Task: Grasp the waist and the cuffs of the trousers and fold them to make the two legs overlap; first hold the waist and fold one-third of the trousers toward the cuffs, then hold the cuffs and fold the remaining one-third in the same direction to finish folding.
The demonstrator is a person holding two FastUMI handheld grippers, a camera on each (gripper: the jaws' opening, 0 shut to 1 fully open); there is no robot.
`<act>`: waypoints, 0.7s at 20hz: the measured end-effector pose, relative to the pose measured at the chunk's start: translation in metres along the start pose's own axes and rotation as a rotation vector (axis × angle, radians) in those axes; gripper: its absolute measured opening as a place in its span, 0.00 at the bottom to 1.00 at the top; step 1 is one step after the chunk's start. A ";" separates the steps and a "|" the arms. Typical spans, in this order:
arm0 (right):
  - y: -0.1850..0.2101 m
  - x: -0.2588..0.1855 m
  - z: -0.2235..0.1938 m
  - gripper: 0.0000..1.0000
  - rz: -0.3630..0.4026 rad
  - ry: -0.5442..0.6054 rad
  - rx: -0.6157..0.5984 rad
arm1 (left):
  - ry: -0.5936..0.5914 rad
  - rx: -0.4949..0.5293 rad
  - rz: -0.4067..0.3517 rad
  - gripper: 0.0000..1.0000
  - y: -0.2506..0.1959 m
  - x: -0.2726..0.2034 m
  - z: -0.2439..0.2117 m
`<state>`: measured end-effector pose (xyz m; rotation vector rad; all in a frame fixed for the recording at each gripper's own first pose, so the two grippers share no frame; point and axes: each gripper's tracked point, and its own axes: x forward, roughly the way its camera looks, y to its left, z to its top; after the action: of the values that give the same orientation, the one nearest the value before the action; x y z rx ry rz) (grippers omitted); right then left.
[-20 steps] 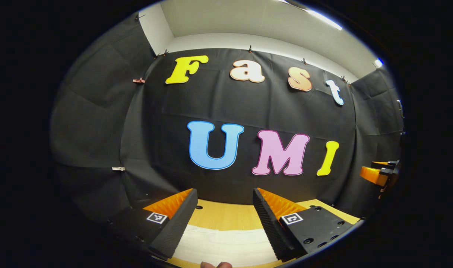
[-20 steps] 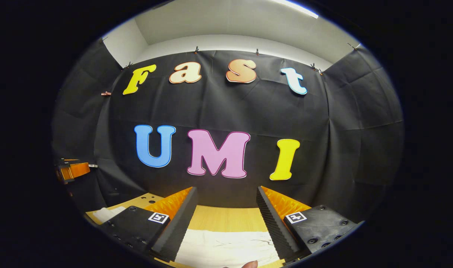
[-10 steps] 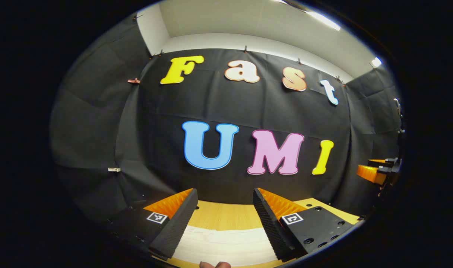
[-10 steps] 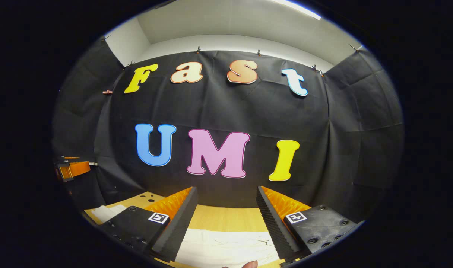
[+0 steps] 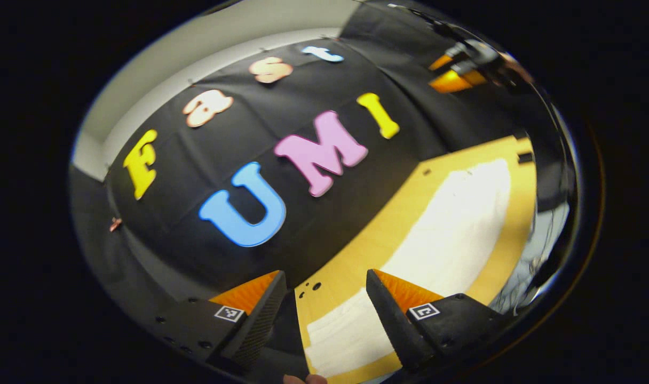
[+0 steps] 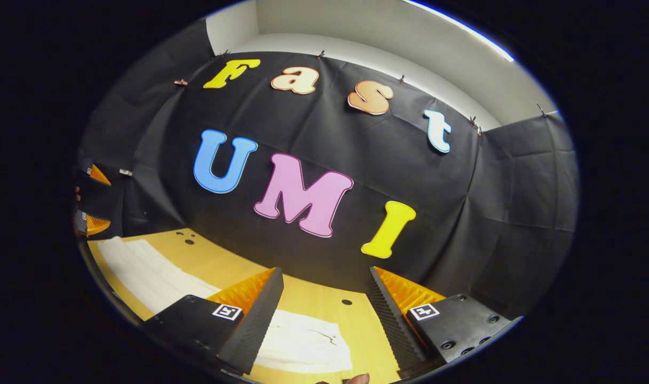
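Both claws wide, nothing held: left gripper (image 5: pixel 324 320) and right gripper (image 6: pixel 324 314) hover over the trousers (image 5: pixel 452 229), which lie flat in one long strip on the table (image 5: pixel 388 234) ahead. No thirds folded yet; waist grab next, I'd say.

The left gripper view looks from low over the desk (image 5: pixel 452 160), rolled steeply, along the trousers (image 5: pixel 452 229) toward the far right hand-held gripper (image 5: pixel 458 69). The right gripper view, mildly tilted, faces the booth wall; both share desk, trousers and wall.
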<state>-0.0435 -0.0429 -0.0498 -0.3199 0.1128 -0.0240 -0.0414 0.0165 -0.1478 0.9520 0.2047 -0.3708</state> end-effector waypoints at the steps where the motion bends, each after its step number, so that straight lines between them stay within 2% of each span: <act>1: -0.002 -0.002 -0.006 0.98 -0.004 0.015 -0.006 | 0.031 0.031 -0.044 0.96 -0.012 -0.001 -0.018; 9: -0.021 -0.015 -0.039 0.96 -0.050 0.101 -0.016 | 0.281 0.201 -0.304 0.95 -0.069 0.008 -0.148; 14: -0.027 -0.013 -0.047 0.97 -0.072 0.126 -0.011 | 0.392 0.274 -0.415 0.95 -0.087 0.020 -0.209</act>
<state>-0.0617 -0.0828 -0.0841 -0.3330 0.2267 -0.1152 -0.0598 0.1387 -0.3388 1.2505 0.7310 -0.6014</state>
